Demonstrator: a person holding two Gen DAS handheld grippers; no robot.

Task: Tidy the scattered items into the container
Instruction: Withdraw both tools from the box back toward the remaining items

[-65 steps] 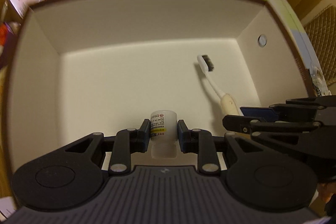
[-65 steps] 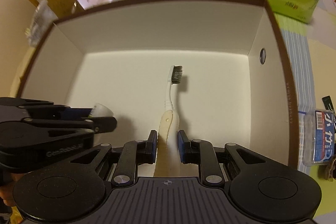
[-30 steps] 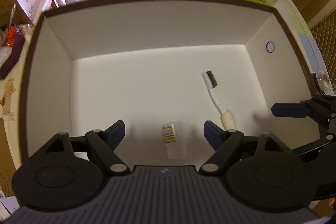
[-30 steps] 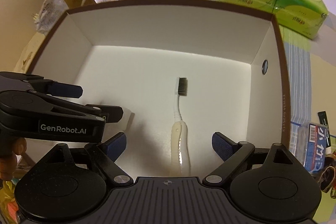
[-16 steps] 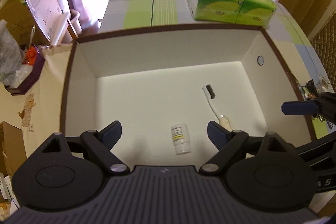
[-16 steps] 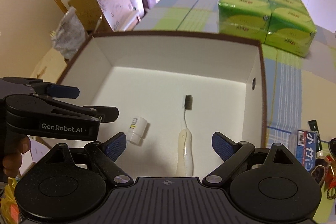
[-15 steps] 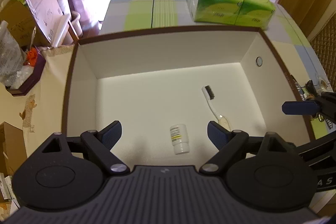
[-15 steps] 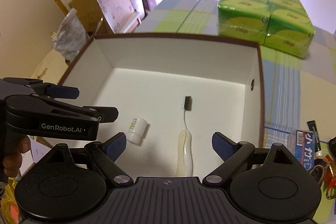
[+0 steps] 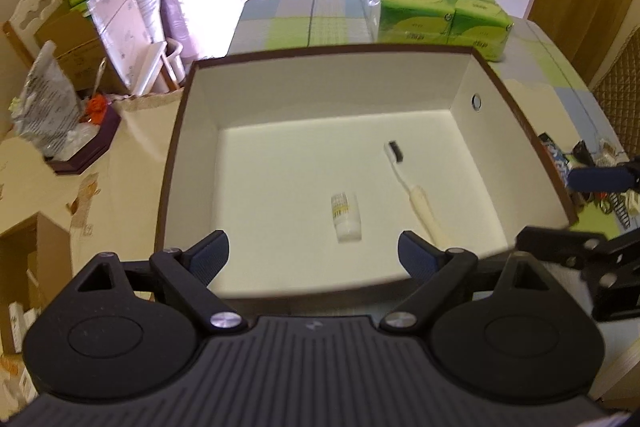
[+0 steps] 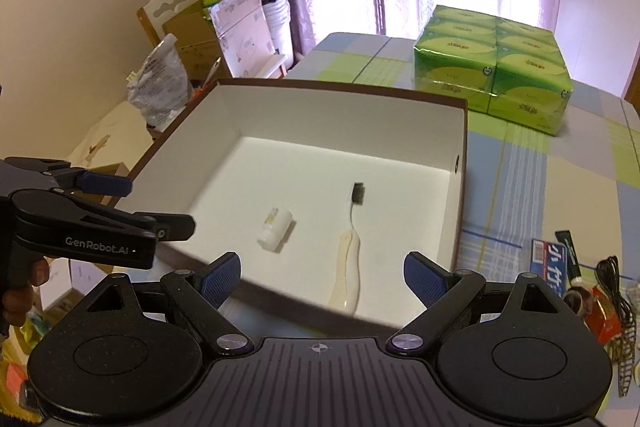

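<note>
A brown-rimmed box (image 9: pixel 172 155) (image 10: pixel 462 163) with a white inside stands on the table. On its floor lie a small white bottle (image 9: pixel 345 217) (image 10: pixel 275 223) and a cream toothbrush (image 9: pixel 414 193) (image 10: pixel 349 259) with a dark head. My left gripper (image 9: pixel 314 259) is open above the box's near edge, nothing between its fingers. My right gripper (image 10: pixel 323 271) is open too, raised over the near edge above the toothbrush handle. In the right wrist view the left gripper (image 10: pixel 132 205) shows at the left, with a hand under it. Scattered items (image 10: pixel 552 255) lie on the table right of the box.
A green pack of tissue boxes (image 9: pixel 440 7) (image 10: pixel 494 67) stands behind the box on the checked tablecloth (image 10: pixel 560 179). Cardboard boxes, a plastic bag (image 10: pixel 160 83) and a chair crowd the left side. A dark tray (image 9: pixel 84 155) sits left of the box.
Both grippers opened and let go: the bottle and the toothbrush now lie on the box floor. Both grippers then rose and drew back from the box.
</note>
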